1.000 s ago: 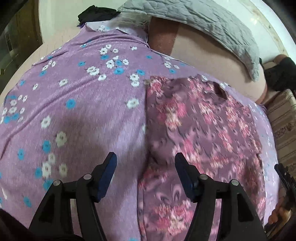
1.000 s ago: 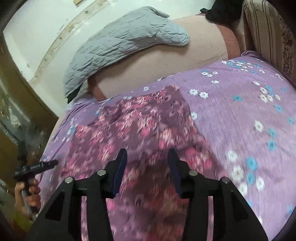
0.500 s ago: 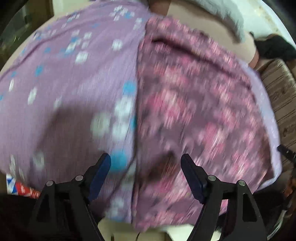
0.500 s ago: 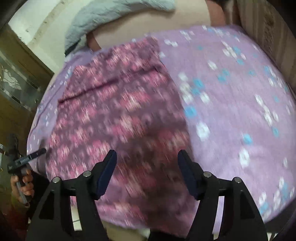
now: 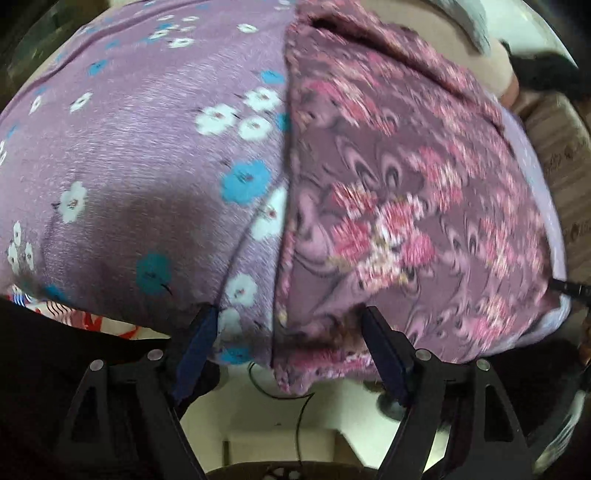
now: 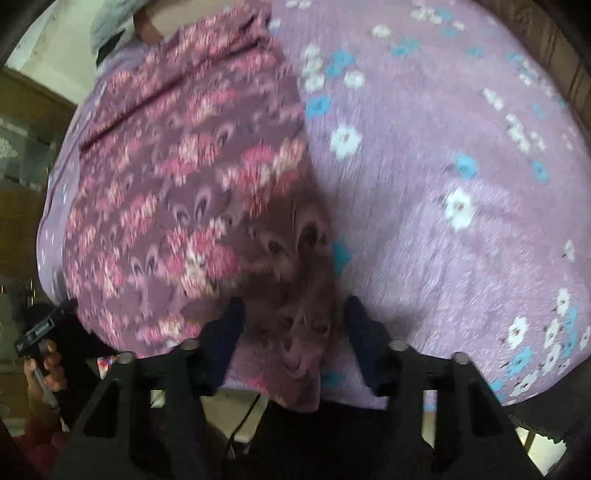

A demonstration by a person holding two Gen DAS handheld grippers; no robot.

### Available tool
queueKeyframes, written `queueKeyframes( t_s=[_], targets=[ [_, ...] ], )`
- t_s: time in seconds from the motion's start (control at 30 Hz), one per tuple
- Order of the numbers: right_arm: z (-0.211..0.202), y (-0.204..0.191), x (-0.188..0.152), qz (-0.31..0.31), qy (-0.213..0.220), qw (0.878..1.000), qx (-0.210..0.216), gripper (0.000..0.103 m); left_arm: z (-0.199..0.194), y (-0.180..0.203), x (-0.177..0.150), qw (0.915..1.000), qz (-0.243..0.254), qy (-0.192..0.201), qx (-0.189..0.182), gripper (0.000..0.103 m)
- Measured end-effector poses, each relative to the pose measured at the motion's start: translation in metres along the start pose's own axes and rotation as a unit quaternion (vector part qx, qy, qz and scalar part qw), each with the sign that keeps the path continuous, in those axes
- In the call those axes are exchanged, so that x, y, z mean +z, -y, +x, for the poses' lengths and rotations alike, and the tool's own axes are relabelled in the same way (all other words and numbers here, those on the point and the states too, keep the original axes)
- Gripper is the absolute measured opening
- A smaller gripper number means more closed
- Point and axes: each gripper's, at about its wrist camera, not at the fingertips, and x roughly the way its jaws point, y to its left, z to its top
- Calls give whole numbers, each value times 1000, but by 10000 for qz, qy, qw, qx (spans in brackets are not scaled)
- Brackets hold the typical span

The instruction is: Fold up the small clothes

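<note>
A mauve garment with pink flower print (image 5: 399, 206) lies flat on a purple flowered bedsheet (image 5: 140, 147), its near hem hanging over the bed's front edge. It also shows in the right wrist view (image 6: 184, 184). My left gripper (image 5: 288, 332) is open, its jaws wide apart astride the garment's near left corner. My right gripper (image 6: 291, 317) is open, its jaws either side of the garment's near right corner. Neither holds cloth.
A grey quilted pillow (image 6: 107, 33) and a tan bolster (image 5: 495, 48) lie at the far end of the bed. A striped sofa arm (image 5: 557, 147) stands to the right. A wooden cabinet (image 6: 22, 155) stands left. Pale floor with a cable (image 5: 295, 410) lies below the bed edge.
Both grippers have pulled back from over the garment's middle to its near hem at the bed's front edge. Both stay open.
</note>
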Motion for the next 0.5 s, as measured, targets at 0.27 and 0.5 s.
queueKeyframes(
  t_s=[0.27, 0.5],
  targets=[
    [2, -25, -7, -702, -73, 9975, -85, 5, -6, 25, -8, 9982, 565, 88, -195, 5],
    [-41, -13, -28, -406, 772, 9956, 354, 4, -36, 14, -17, 9949, 433, 345, -848, 4]
  ],
)
